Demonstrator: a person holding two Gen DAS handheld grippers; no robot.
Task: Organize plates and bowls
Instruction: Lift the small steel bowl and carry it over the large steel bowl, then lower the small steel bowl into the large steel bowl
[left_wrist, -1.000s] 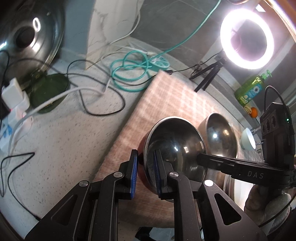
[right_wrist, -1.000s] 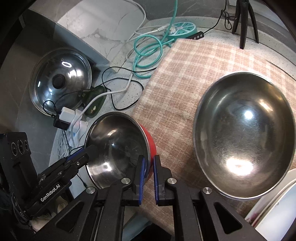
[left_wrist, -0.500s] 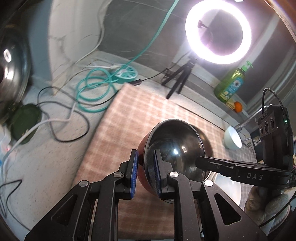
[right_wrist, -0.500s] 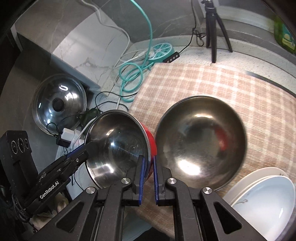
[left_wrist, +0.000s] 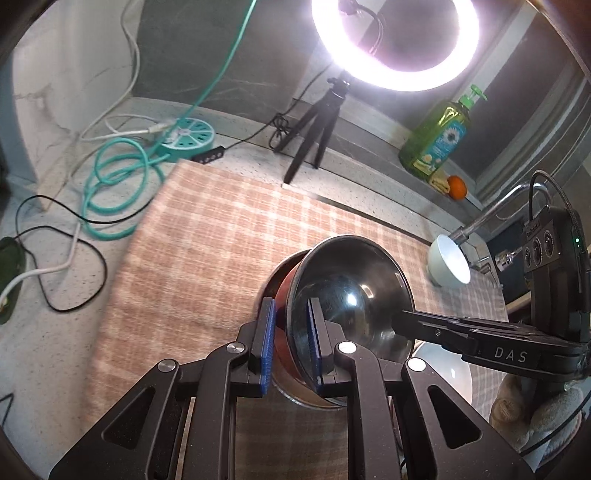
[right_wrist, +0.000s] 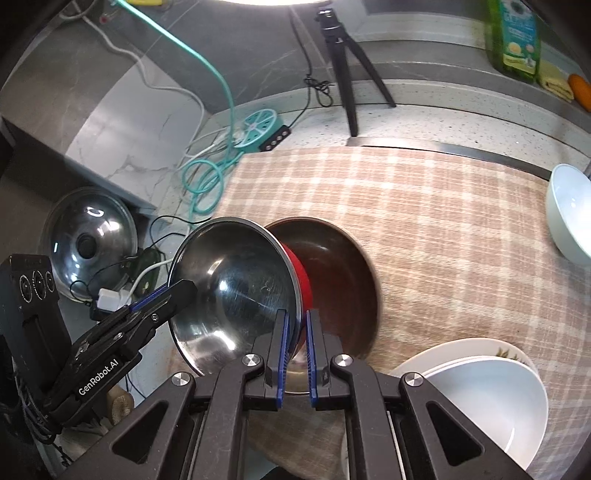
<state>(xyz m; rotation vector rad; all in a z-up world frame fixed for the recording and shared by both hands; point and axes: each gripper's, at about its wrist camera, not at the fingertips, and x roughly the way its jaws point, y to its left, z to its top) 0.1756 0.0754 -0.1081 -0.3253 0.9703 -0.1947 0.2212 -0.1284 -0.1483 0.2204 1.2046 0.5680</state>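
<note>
Spanning most of the speckled surface (right_wrist: 461, 122), the plaid cloth (right_wrist: 424, 221) lies bare toward the back and right, up to the tripod (right_wrist: 345, 55) of the ring light (left_wrist: 395, 40) and a white bowl (right_wrist: 569, 210) at the cloth's far right edge; stacked white plates (right_wrist: 487, 402) sit at the near right corner. Off the cloth's left edge lie a coiled teal cable (right_wrist: 203, 177) and a glass pot lid (right_wrist: 88, 240). Both claws pinch the rim of the red-sided steel bowl (right_wrist: 236, 291), one blue pad inside and one outside: the left claw (left_wrist: 290, 343) on one side, the right claw (right_wrist: 295, 354) on the opposite side. That bowl is tilted, just over a larger steel bowl (right_wrist: 332, 266) resting on the cloth; whether the two touch cannot be told.
</note>
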